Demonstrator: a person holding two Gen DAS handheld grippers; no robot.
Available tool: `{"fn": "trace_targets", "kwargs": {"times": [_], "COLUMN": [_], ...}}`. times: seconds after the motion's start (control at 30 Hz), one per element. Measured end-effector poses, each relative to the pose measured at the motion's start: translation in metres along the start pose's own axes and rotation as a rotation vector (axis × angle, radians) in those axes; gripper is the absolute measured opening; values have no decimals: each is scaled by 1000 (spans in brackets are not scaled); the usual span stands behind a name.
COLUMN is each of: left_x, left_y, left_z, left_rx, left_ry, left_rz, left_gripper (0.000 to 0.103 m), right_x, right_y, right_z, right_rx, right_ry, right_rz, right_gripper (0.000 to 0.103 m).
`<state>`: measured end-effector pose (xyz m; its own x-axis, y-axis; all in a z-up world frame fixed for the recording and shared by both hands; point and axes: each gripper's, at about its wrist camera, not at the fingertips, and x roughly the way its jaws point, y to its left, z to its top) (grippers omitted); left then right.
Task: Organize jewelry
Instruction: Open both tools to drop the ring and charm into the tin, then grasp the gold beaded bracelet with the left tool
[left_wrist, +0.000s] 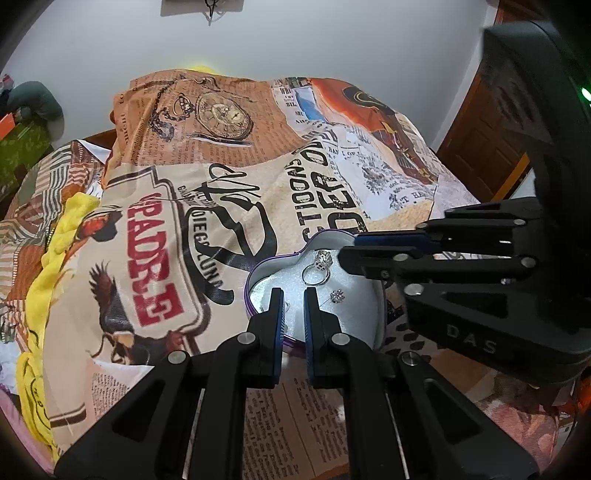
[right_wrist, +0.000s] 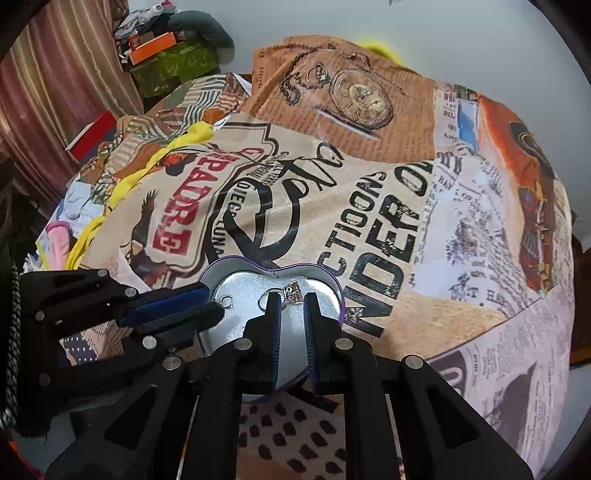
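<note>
A purple heart-shaped tin (left_wrist: 255, 275) with white padding lies on the printed bedspread; it shows in the right wrist view too (right_wrist: 334, 286). Inside lie a silver ring with a large stone (left_wrist: 318, 268), a small sparkly earring (left_wrist: 337, 295), and another small ring (right_wrist: 226, 301). My left gripper (left_wrist: 293, 295) hovers over the tin's near left part, jaws slightly apart, nothing seen between them. My right gripper (right_wrist: 293, 299) hovers over the tin just short of the big ring (right_wrist: 291, 294), jaws slightly apart. The right gripper also shows in the left wrist view (left_wrist: 349, 247).
The bedspread (left_wrist: 177, 229) has newspaper and pocket-watch prints. Yellow cloth (left_wrist: 55, 266) lies along its left edge. Boxes and clutter (right_wrist: 162, 48) are stacked at the far left by a curtain. A wooden door (left_wrist: 491, 136) is at the right.
</note>
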<state>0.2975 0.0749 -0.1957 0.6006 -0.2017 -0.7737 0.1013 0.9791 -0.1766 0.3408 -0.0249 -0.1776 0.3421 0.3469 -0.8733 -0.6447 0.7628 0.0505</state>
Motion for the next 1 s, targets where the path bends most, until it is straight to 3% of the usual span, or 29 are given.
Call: {"fn": "trace_targets", "kwargs": {"times": [0.57, 0.77, 1.0], "left_x": [-68, -84, -83], "left_y": [-34, -54, -76], "left_z": [5, 3, -3], "left_rx": [44, 57, 73], "left_ry": [-104, -121, -105], "left_rz": [13, 1, -29], "left_gripper": [10, 10, 21], "right_x": [-86, -115, -136], "right_y": [-2, -10, -29], "right_z": [-26, -44, -68], "right_rx": [15, 36, 77], "right_ry": [-164, -227, -258], "right_rz": [-61, -101, -125], "right_gripper": [13, 38, 38]}}
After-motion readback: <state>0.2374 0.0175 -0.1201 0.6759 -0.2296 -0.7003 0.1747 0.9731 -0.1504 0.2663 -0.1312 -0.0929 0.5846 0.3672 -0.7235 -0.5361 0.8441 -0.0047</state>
